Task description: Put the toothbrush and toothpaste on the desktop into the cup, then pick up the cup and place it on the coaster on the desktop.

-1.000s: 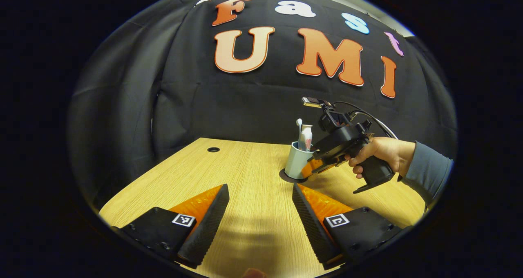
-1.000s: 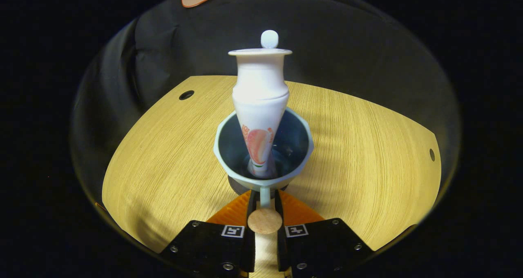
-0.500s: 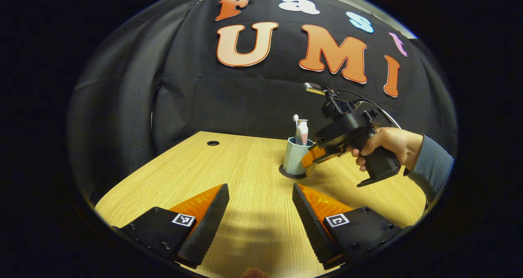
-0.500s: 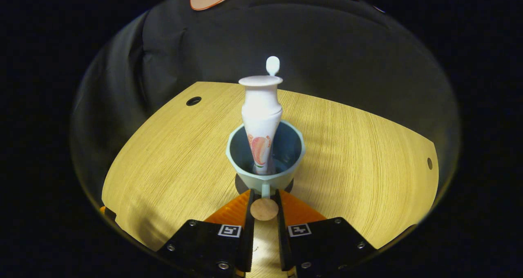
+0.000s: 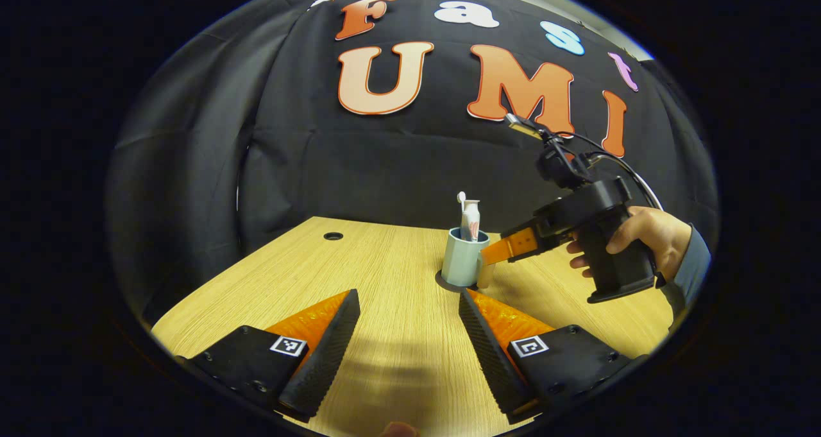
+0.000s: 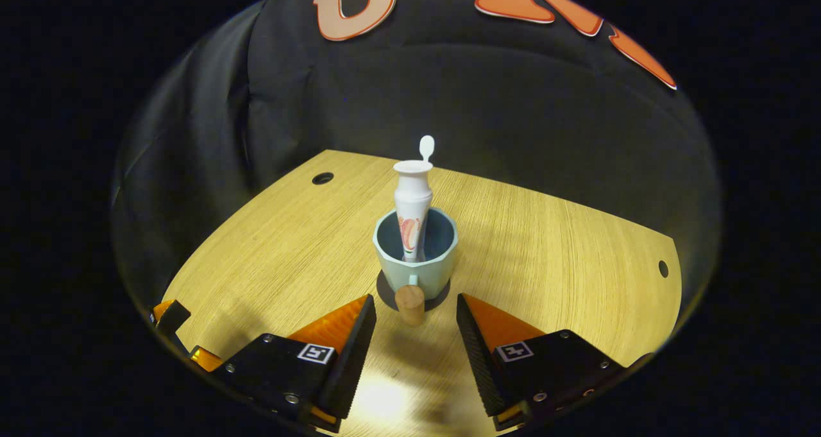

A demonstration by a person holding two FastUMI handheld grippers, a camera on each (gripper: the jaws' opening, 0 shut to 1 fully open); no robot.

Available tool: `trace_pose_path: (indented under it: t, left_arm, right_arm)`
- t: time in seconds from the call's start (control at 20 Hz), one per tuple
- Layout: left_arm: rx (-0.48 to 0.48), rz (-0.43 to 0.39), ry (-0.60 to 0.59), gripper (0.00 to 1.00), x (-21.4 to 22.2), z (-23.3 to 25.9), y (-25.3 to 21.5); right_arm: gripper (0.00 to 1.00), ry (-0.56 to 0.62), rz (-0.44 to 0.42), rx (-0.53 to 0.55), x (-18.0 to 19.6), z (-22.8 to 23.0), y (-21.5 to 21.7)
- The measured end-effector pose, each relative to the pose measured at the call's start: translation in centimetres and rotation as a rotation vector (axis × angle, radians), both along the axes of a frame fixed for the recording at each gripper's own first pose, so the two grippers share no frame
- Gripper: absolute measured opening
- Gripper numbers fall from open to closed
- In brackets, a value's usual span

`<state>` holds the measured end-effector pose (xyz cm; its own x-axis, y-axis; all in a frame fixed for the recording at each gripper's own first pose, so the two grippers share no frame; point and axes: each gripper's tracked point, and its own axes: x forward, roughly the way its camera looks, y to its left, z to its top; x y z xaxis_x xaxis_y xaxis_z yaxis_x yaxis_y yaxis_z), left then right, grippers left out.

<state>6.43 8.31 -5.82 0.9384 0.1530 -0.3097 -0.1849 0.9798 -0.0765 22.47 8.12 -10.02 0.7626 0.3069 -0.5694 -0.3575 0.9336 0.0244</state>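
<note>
step: cup (image 6: 415,257) sits on coaster (image 6: 385,296) — you're done placing
right gripper (image 6: 410,334): fingers spread, near handle (image 6: 410,303)
left gripper (image 5: 408,334): fingers apart, empty
next: pull clear — don't knock it

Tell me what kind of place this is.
Probably a staged recording booth, not a real bathroom: black cloth wall hangs behind a bare wooden desk, where a cup with toothpaste and toothbrush sits on a coaster.
</note>
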Motion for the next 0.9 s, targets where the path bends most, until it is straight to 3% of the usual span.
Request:
trace_pose_path:
  t: [0.15, 0.45, 0.7, 0.9]
  left_arm:
    - [0.005, -0.009, -0.034, 1.00, 0.5, 1.0, -0.8]
    - [0.036, -0.035, -0.116, 1.00, 1.5, 3.8, -2.7]
    - [0.058, -0.043, -0.171, 1.00, 2.0, 5.8, -4.7]
    - [0.035, -0.045, -0.224, 0.99, 2.4, 7.3, -6.5]
  right_arm:
    - [0.83, -0.091, -0.031, 0.043, -0.9, 2.5, -1.9]
    - [0.84, -0.349, -0.053, 0.084, -4.5, 9.0, -5.9]
    - [0.84, -0.486, -0.067, 0.030, -6.8, 10.1, -8.4]
    - [0.84, -0.539, -0.111, 0.059, -9.5, 10.9, -10.9]
